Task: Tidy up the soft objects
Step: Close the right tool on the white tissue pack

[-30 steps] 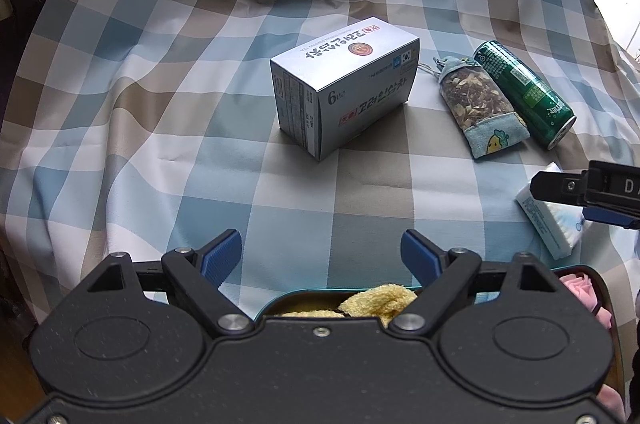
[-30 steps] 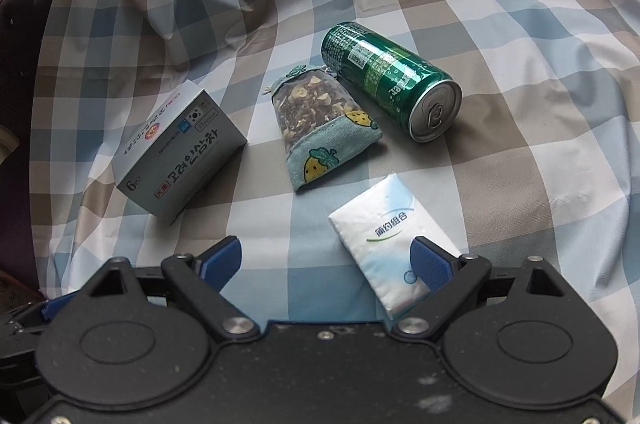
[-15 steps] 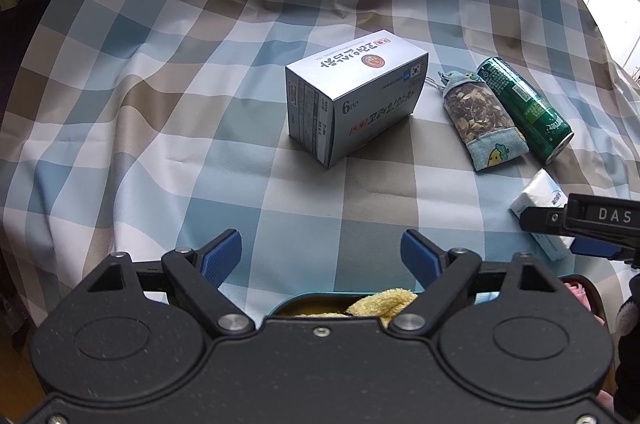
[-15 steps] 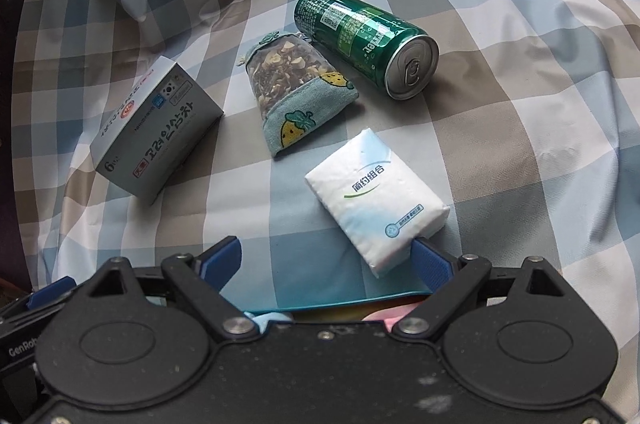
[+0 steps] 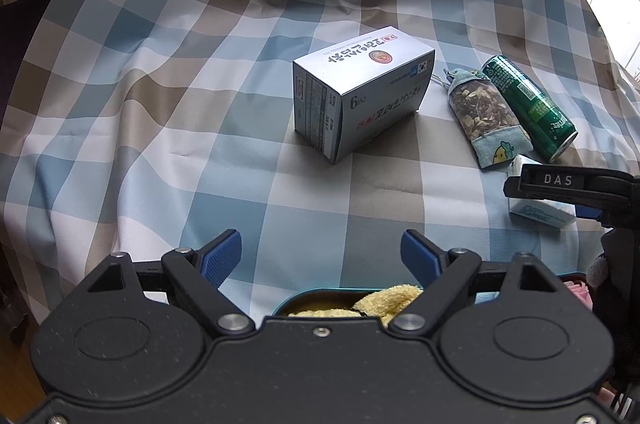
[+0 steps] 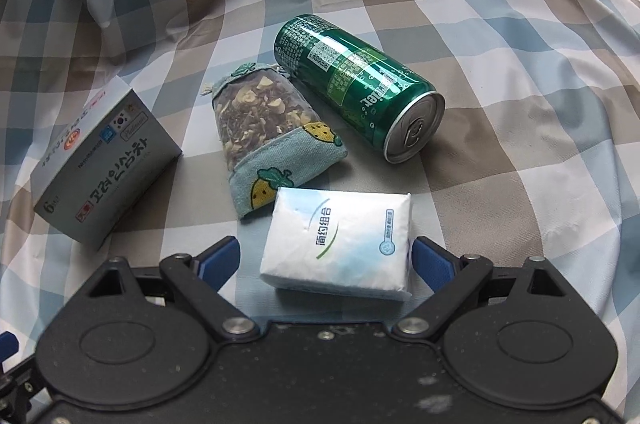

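Note:
A white tissue pack [image 6: 340, 244] lies on the checked cloth between the open fingers of my right gripper [image 6: 326, 260]; the jaws stand apart on either side of it. Just behind it lies a fabric pouch of dried bits [image 6: 268, 139] with a cartoon hem. In the left wrist view the tissue pack [image 5: 540, 214] is partly hidden by the right gripper's finger [image 5: 560, 181]. My left gripper [image 5: 322, 252] is open and empty above a teal container [image 5: 320, 294] that holds a yellow towel [image 5: 384, 302].
A green can [image 6: 360, 91] lies on its side beside the pouch. A white carton with Korean print [image 6: 104, 159] stands at the left, also in the left wrist view [image 5: 360, 95]. Something pink [image 5: 576, 290] shows at the container's right.
My right gripper has moved forward and turned, so the tissue pack now sits between its fingers. The left gripper has pulled back a little; the carton looks farther away.

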The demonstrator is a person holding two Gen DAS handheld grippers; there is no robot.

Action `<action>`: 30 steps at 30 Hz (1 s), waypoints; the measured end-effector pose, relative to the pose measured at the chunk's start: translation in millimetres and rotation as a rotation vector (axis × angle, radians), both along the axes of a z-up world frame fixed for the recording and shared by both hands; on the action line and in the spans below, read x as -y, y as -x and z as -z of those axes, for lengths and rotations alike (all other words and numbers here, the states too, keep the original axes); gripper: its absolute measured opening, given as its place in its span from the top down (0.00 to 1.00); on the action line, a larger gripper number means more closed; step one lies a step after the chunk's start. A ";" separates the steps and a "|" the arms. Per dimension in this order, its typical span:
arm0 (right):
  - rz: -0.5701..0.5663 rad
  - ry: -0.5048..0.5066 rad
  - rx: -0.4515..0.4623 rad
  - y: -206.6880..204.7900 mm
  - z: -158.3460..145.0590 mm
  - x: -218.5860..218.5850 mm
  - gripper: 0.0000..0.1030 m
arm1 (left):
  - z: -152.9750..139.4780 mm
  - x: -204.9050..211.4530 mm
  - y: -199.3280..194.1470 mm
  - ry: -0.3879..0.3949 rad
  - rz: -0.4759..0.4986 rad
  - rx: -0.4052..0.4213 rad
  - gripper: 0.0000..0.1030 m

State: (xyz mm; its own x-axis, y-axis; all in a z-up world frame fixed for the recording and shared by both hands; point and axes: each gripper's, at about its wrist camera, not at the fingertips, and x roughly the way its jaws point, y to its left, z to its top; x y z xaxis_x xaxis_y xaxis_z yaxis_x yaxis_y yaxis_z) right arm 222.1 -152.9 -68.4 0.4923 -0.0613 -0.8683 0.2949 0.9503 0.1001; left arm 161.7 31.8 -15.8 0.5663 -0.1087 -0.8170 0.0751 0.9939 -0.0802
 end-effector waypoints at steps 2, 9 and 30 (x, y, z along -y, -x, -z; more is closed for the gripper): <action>-0.013 0.014 -0.005 2.2 2.1 1.8 0.24 | -0.4 2.1 -1.9 -0.005 0.001 -0.003 0.19; 0.005 0.057 0.033 18.6 -2.6 23.4 0.26 | -4.7 20.9 -17.2 0.025 0.036 -0.039 0.19; 0.049 0.160 0.077 11.3 9.8 94.4 0.26 | -0.8 139.8 -98.5 -0.021 0.142 -0.023 0.19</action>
